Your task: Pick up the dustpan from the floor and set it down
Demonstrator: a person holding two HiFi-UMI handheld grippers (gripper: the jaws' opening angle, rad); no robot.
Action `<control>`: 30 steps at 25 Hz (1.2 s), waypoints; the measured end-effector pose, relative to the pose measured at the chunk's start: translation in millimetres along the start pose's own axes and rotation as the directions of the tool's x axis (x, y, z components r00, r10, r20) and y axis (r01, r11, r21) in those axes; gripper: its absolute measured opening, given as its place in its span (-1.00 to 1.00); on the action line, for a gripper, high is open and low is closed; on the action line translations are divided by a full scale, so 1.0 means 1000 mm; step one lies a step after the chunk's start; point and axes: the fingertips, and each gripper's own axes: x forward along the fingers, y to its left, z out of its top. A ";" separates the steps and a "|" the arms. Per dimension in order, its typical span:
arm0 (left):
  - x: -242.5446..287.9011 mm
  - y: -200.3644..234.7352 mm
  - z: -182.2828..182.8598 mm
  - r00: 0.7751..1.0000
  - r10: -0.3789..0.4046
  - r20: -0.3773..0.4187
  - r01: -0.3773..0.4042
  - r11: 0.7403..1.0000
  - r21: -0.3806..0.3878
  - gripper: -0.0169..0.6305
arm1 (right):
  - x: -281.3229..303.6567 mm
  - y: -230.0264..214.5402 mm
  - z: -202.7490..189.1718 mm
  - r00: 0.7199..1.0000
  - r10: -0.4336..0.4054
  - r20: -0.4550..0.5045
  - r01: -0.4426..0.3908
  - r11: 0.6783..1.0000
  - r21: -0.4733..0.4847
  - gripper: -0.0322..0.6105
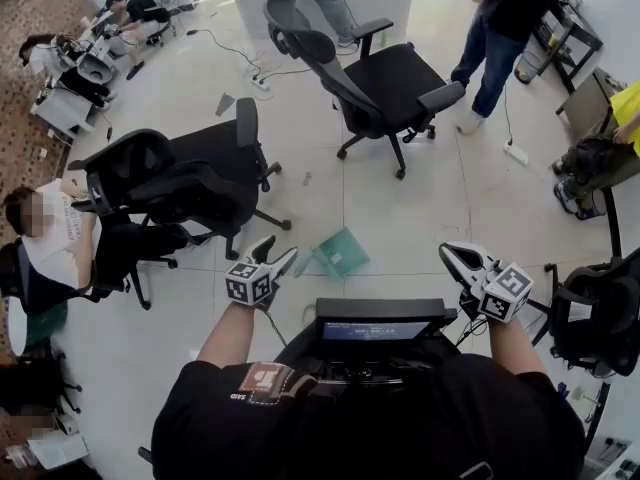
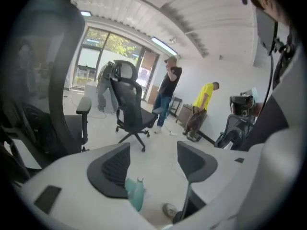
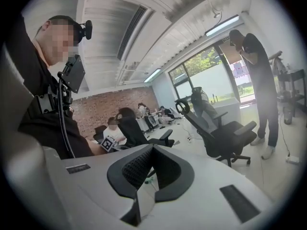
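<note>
On the floor, teal dustpan [image 1: 340,253] lies flat, below and just ahead of left gripper [image 1: 277,254], jaws spread wide and empty, the nearer one; right gripper [image 1: 452,256], jaws closed on nothing, well apart.

Dustpan [image 1: 338,253] just beside L gripper [image 1: 279,256]: teal plastic, smooth, slight sheen. Floor [image 1: 400,218] under it: pale tiles, glossy. That gripper: matt grey plastic; pads [image 2: 111,169] blk, ribbed, matt. Chair [image 1: 395,73] beyond: blk cloth seat.

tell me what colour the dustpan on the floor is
Teal green. The dustpan shows best in the head view.
</note>
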 end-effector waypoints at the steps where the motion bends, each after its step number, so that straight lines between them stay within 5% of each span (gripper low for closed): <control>1: -0.019 -0.017 0.016 0.998 -0.014 0.059 0.015 1.000 -0.009 0.09 | -0.009 0.006 0.008 1.000 0.012 0.013 -0.012 1.000 -0.013 -0.87; 4: -0.069 -0.074 0.052 0.974 -0.057 0.221 0.061 0.998 -0.009 -0.11 | -0.036 0.019 0.029 0.997 0.058 0.054 -0.056 0.997 -0.053 -0.87; 8: -0.133 -0.150 0.085 0.909 -0.046 0.415 0.030 0.999 0.046 -0.60 | -0.068 0.028 0.047 0.984 0.148 0.094 -0.141 0.987 -0.080 -0.87; 11: -0.165 -0.199 0.086 0.879 0.006 0.477 -0.031 0.999 0.044 -0.89 | -0.096 0.033 0.048 0.974 0.210 0.086 -0.203 0.975 -0.090 -0.87; 14: -0.183 -0.241 0.086 0.858 -0.015 0.513 -0.007 0.999 0.040 -0.94 | -0.118 0.038 0.053 0.967 0.237 0.090 -0.226 0.967 -0.115 -0.87; 23: -0.310 -0.278 0.005 0.827 -0.194 0.527 0.123 0.978 0.168 -0.94 | -0.172 0.201 0.001 0.977 0.159 0.146 -0.134 0.977 -0.167 -0.87; 30: -0.445 -0.294 -0.112 0.852 -0.344 0.394 0.252 0.930 0.267 -0.94 | -0.212 0.371 -0.077 0.990 0.023 0.138 -0.007 0.994 -0.113 -0.87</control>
